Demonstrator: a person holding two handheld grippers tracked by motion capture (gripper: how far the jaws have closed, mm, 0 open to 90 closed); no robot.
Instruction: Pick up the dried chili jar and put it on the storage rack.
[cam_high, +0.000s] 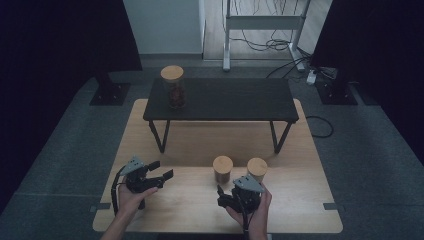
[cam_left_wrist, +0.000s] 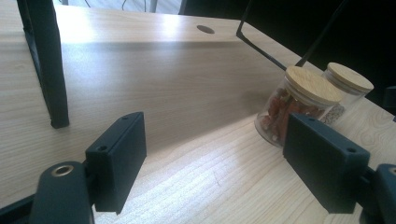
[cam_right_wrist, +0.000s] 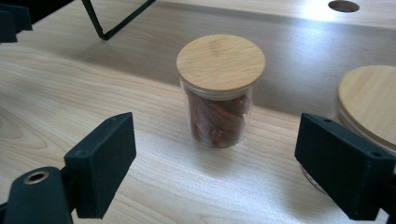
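Two small glass jars with wooden lids stand side by side on the wooden table (cam_high: 190, 200). The left jar (cam_high: 222, 169) (cam_left_wrist: 299, 105) (cam_right_wrist: 218, 93) holds reddish-brown pieces. Pale grains fill the right jar (cam_high: 257, 168) (cam_left_wrist: 348, 88) (cam_right_wrist: 369, 105). My right gripper (cam_high: 231, 192) (cam_right_wrist: 214, 170) is open just short of these jars, with the reddish jar centred ahead of its jaws and untouched. Off to the left my left gripper (cam_high: 161, 169) (cam_left_wrist: 219, 154) is open too, empty, angled toward the jars. A taller jar (cam_high: 173, 87) with dark contents stands on the left end of a black shelf (cam_high: 225, 97).
The black shelf stands on thin legs (cam_left_wrist: 44, 65) across the middle of the table, with open room beneath it. Stands, cables and a grey frame (cam_high: 262, 22) sit on the floor beyond. The left gripper's jaw (cam_right_wrist: 11, 21) shows at the upper left of the right gripper view.
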